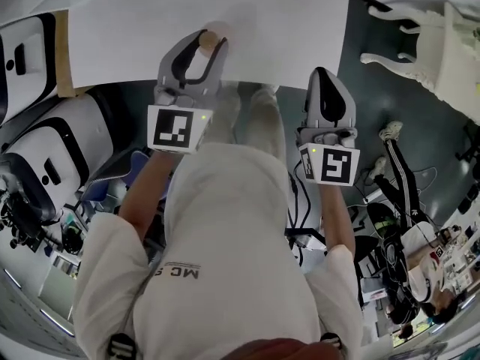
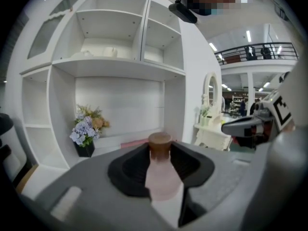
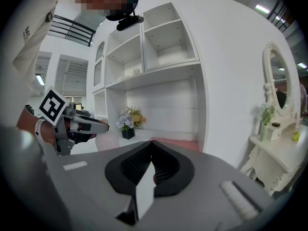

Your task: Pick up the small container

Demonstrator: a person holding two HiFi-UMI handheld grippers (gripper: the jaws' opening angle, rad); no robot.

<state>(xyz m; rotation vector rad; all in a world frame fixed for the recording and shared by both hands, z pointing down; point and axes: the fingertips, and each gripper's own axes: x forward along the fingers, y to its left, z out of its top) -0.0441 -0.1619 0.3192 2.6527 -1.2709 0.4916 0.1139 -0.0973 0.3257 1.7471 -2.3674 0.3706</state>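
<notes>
The small container (image 2: 162,177) is a frosted pink bottle with a brown cap. It stands upright between the jaws of my left gripper (image 2: 161,147), which is shut on it and holds it in the air in front of a white shelf unit. In the head view the brown cap of the container (image 1: 208,40) shows at the tips of the left gripper (image 1: 209,45). My right gripper (image 1: 323,73) hangs to the right at about the same height, its jaws closed tip to tip with nothing in them. The right gripper view shows the right gripper (image 3: 152,143) with the left gripper (image 3: 84,125) and the pink bottle (image 3: 106,140) to its left.
A white shelf unit (image 2: 115,64) with open compartments stands ahead, with a pot of flowers (image 2: 86,134) on its lower shelf. A white dressing table with a mirror (image 3: 279,134) stands to the right. White and black machines (image 1: 45,152) are at the left, and a person (image 1: 405,238) at the lower right.
</notes>
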